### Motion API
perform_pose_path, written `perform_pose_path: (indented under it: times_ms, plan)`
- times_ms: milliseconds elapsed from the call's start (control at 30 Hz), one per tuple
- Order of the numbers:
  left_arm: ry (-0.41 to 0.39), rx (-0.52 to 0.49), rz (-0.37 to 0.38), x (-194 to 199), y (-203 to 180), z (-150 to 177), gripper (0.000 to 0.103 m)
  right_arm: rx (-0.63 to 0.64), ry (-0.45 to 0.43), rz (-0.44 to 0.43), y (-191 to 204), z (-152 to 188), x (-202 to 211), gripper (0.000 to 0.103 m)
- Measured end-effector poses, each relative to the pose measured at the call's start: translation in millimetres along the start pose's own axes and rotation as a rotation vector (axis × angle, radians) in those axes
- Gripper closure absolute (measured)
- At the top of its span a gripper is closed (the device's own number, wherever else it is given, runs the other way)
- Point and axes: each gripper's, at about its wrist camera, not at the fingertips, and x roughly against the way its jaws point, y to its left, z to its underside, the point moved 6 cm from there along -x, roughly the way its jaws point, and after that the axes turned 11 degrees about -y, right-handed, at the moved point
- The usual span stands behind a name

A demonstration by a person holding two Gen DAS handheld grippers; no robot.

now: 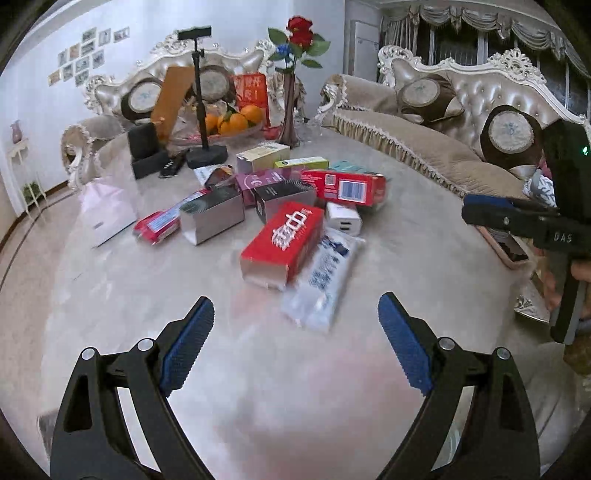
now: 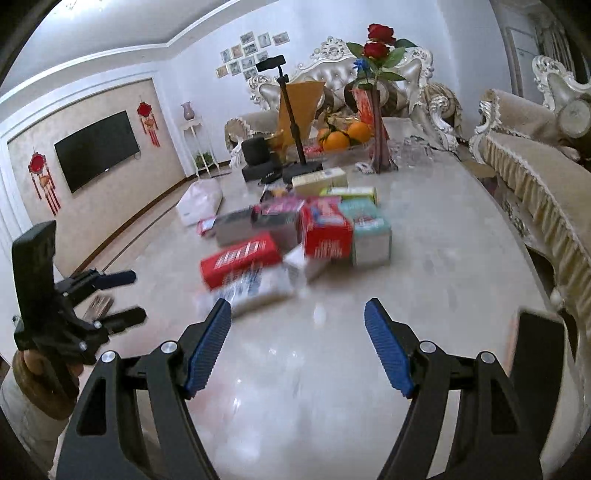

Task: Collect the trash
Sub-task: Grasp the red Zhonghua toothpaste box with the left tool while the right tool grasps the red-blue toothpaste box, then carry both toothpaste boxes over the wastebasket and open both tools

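A: Progress?
B: None visible. Trash pile [image 1: 288,206] sits mid-table [image 1: 147,314], in front of the vase [image 1: 290,110].
A: Claws?
B: Left gripper [image 1: 295,339] & right gripper [image 2: 297,343] both spread, empty. Approx 10 boxes left, view's blurry.

On the pale marbled table [image 1: 110,295] the litter is loud — a red box [image 1: 282,243] with white characters, a silver box [image 1: 212,218], a white-and-blue wrapper [image 1: 325,273]. Behind it, orange fruit [image 1: 232,120] and red roses [image 1: 301,31] — the gripper pads [image 1: 190,343] are ribbed blue.

Oranges [image 1: 232,122] and a rose vase [image 1: 290,110] stand on the table [image 1: 147,295] by sofas [image 1: 424,147].
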Motion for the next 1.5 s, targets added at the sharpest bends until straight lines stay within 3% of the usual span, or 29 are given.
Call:
perform_pose_path:
  times_ms: [233,533,1033,1200,1233,1267,1300,1500]
  plan:
    - [0.064,-0.017,0.009,-63,13,-10,0.015,-0.003,0.047,0.022,-18,-16,-50,0.032]
    - [0.125,-0.021,0.051,-108,22,-20,0.015,-0.034,0.075,0.017,-29,-17,-76,0.032]
    - [0.182,0.061,0.117,-132,35,-12,0.015,-0.020,0.097,-0.008,-17,-15,-97,0.034]
    - [0.210,0.065,0.119,-140,32,-11,0.015,-0.072,0.119,-0.017,-23,-14,-103,0.037]
    - [0.211,0.067,0.121,-141,32,-11,0.018,-0.078,0.123,-0.016,-24,-14,-103,0.055]
    - [0.209,0.062,0.110,-140,32,-11,0.039,-0.092,0.129,-0.017,-26,-13,-103,0.057]
    - [0.208,0.055,0.094,-139,33,-12,0.043,-0.112,0.126,-0.006,-29,-13,-100,0.057]
    - [0.207,0.054,0.044,-128,36,-13,0.050,-0.149,0.107,-0.013,-28,-12,-82,0.057]
